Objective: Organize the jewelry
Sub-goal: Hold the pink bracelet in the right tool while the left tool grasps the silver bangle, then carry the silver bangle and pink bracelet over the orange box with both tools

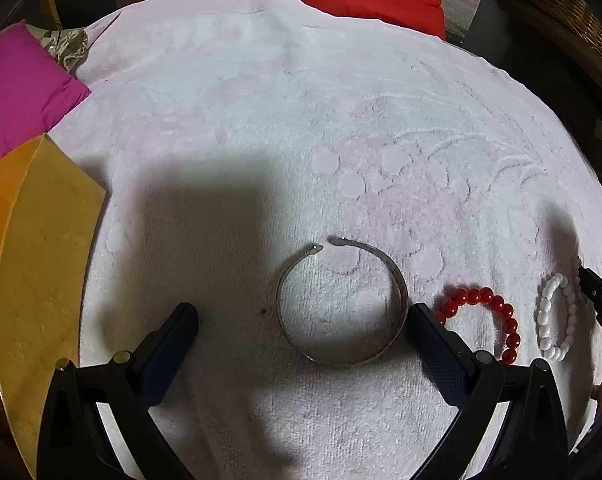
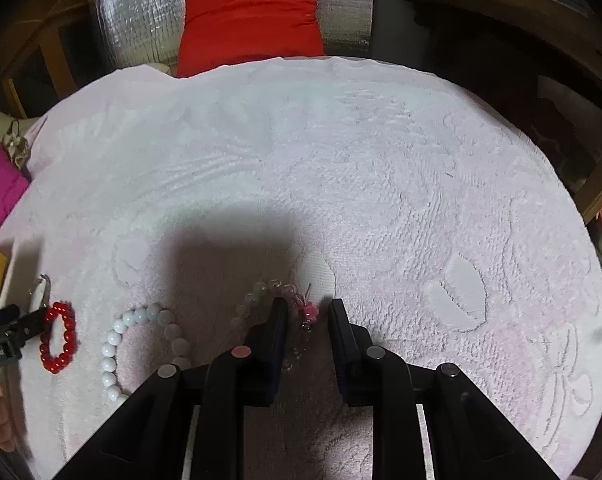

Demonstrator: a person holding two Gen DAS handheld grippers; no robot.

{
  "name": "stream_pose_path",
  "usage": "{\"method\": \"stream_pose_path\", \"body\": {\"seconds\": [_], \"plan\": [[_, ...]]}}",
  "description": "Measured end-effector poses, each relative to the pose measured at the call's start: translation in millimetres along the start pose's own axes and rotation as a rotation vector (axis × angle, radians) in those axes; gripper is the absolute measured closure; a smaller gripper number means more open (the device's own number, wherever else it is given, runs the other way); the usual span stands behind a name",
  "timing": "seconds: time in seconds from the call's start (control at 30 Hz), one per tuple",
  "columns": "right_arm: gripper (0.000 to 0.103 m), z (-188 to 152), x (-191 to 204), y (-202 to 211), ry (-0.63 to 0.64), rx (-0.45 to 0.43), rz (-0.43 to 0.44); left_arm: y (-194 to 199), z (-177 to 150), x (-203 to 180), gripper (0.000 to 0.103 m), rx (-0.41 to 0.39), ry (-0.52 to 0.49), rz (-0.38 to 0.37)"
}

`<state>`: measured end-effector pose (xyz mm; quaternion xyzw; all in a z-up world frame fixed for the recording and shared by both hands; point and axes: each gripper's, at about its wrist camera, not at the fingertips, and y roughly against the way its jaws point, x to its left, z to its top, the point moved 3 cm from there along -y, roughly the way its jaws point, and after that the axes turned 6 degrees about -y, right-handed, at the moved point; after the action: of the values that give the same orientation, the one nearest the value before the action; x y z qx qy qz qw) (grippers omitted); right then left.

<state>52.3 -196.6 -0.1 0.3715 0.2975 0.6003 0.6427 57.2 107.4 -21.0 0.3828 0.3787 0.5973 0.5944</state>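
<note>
Pale pink towel (image 2: 381, 184) covers the work surface, likely to stop beads rolling. Left gripper (image 1: 303, 316) hangs spread wide around 1 open silver cuff bangle (image 1: 341, 304), touching nothing. Right gripper (image 2: 304, 312) is narrowed around 1 translucent pink charm bracelet (image 2: 261, 294); contact unclear. Alongside lie 1 red bead bracelet (image 2: 58, 338) and 1 white bead bracelet (image 2: 141, 344), apparently lined up: 4 pieces.
</note>
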Motion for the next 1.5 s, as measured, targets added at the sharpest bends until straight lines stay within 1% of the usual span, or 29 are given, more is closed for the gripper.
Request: {"method": "stream_pose_path", "body": {"seconds": [0.03,0.1,0.13,0.17,0.2,0.23,0.27,0.33,0.37,0.4,0.6,0.67,0.7,0.87,0.97,1.07,1.13,1.23,1.33,1.4,1.5], "plan": [[0.079,0,0,0,-0.002,-0.002,0.001,0,1,1,0.000,-0.007,0.000,0.004],[0.081,-1,0,1,-0.005,-0.013,0.001,2,-1,1,0.005,-0.019,-0.003,0.000],[0.081,-2,0,2,-0.002,-0.021,-0.002,3,0,-1,0.012,-0.025,-0.006,-0.007],[0.082,-2,1,3,0.000,-0.025,-0.002,5,2,-3,0.022,-0.035,-0.009,-0.020],[0.083,-2,1,4,-0.001,-0.023,0.000,8,4,-5,0.027,-0.043,-0.015,-0.032],[0.084,-1,0,5,-0.008,-0.019,0.008,9,6,-8,0.037,-0.053,-0.026,-0.052],[0.085,-2,-1,7,-0.021,-0.013,0.018,11,6,-12,0.040,-0.057,-0.034,-0.056],[0.088,0,-6,8,-0.057,0.009,0.049,12,7,-18,0.040,-0.068,-0.055,-0.041],[0.092,1,-7,8,-0.064,0.016,0.065,12,8,-19,0.040,-0.074,-0.061,-0.039],[0.092,2,-9,7,-0.070,0.023,0.080,13,9,-20,0.040,-0.079,-0.062,-0.043],[0.092,4,-24,12,-0.125,0.032,0.152,20,8,-21,0.040,-0.100,-0.061,-0.076],[0.093,7,-32,17,-0.154,0.017,0.179,28,6,-22,0.040,-0.120,-0.065,-0.086],[0.093,8,-38,21,-0.175,0.007,0.205,31,6,-23,0.040,-0.130,-0.068,-0.084],[0.093,14,-53,27,-0.234,-0.017,0.273,52,3,-23,0.040,-0.181,-0.084,-0.047],[0.093,18,-57,29,-0.254,-0.026,0.312,60,2,-21,0.040,-0.198,-0.082,-0.029],[0.093,22,-61,33,-0.281,-0.043,0.357,73,1,-23,0.040,-0.233,-0.095,-0.004],[0.093,22,-60,36,-0.282,-0.054,0.362,83,-1,-24,0.040,-0.256,-0.101,0.004],[0.093,21,-61,42,-0.301,-0.060,0.406,92,-4,-21,0.040,-0.281,-0.096,0.006],[0.093,23,-59,50,-0.291,-0.097,0.428,101,-8,-21,0.040,-0.302,-0.088,0.019],[0.093,23,-54,55,-0.280,-0.116,0.438,105,-11,-22,0.040,-0.308,-0.085,0.027],[0.093,21,-45,55,-0.271,-0.106,0.448,106,-17,-24,0.040,-0.306,-0.088,0.044]]}}
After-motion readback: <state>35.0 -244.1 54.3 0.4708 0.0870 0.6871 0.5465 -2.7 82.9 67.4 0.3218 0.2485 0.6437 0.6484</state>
